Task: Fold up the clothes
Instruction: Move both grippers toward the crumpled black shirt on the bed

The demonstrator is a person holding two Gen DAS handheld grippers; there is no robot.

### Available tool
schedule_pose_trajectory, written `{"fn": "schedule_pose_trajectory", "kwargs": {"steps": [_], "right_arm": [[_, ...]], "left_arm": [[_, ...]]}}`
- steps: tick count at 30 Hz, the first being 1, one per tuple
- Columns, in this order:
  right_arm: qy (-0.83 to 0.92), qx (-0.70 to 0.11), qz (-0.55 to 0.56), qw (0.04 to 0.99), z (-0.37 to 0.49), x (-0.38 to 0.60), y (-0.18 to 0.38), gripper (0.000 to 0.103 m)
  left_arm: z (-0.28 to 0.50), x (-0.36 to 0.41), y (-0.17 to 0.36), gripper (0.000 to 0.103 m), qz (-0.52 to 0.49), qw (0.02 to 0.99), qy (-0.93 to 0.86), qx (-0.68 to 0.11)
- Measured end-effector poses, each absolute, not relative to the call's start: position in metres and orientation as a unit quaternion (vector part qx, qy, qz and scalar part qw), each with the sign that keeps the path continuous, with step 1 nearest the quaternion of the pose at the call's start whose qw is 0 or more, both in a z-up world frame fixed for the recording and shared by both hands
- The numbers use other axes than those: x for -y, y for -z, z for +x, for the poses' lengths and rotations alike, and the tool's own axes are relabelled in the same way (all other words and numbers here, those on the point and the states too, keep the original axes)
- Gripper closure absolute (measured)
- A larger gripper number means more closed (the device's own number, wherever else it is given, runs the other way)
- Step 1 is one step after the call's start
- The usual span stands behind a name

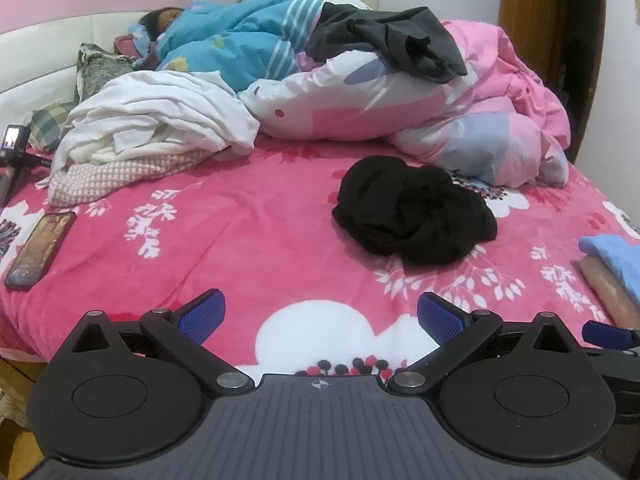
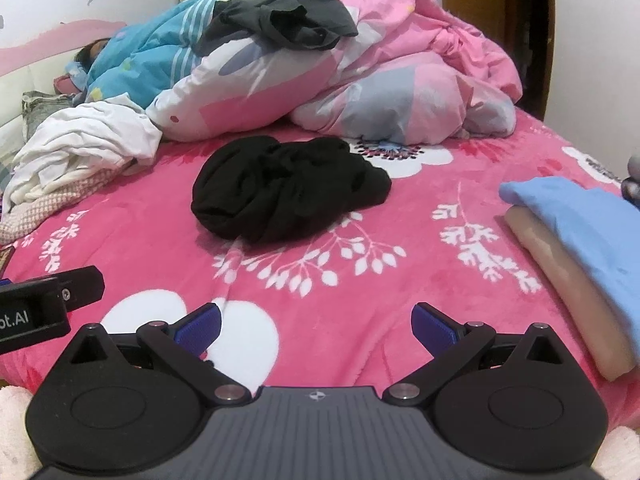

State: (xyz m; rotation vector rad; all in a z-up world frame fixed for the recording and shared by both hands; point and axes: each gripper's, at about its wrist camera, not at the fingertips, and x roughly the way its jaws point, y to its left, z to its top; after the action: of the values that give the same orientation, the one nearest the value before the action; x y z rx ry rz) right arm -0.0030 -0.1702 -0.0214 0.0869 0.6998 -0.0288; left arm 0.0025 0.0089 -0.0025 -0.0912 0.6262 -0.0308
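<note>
Currently both tools are held spread wide with nothing between the pads: the left gripper (image 1: 321, 318) and the right gripper (image 2: 316, 326) hover over the near edge of the pink floral blanket (image 1: 240, 240), angled down toward it.

The black garment (image 1: 414, 210) is taken as the landmark and the likely next piece. It lies crumpled in a heap on the blanket, ahead of both grippers and well apart from them. Behind it sits the pink and white duvet (image 1: 460, 120), with a dark grey garment (image 1: 392, 40) draped on top. To its left lies a pile of white clothes (image 1: 160, 120), and further left, near the bed edge, a phone (image 1: 40, 250). To its right, a stack with a blue folded cloth (image 2: 580, 232) on top seems already done. A person is seen under a blue quilt (image 1: 232, 48) far behind the garment.

For the step to be done well, the heap should first be opened, not folded as it lies. An outer edge or hem should be sought on each side, one per gripper; which part is a sleeve or hem cannot be told from here. A single layer should be pinched, then lifted and spread flat on the bare blanket nearer the grippers. The plush blanket beneath may be caught if the pads are pushed in too deep.
</note>
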Motion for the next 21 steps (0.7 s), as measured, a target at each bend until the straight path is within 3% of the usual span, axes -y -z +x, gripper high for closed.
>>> {"fn": "schedule_pose_trajectory", "kwargs": {"steps": [21], "right_arm": [[0.045,-0.333,0.045,0.941,-0.001,0.177,0.02,0.0]], "left_arm": [[0.004,-0.013,0.004,0.0,-0.027,0.952,-0.002,-0.306]]}}
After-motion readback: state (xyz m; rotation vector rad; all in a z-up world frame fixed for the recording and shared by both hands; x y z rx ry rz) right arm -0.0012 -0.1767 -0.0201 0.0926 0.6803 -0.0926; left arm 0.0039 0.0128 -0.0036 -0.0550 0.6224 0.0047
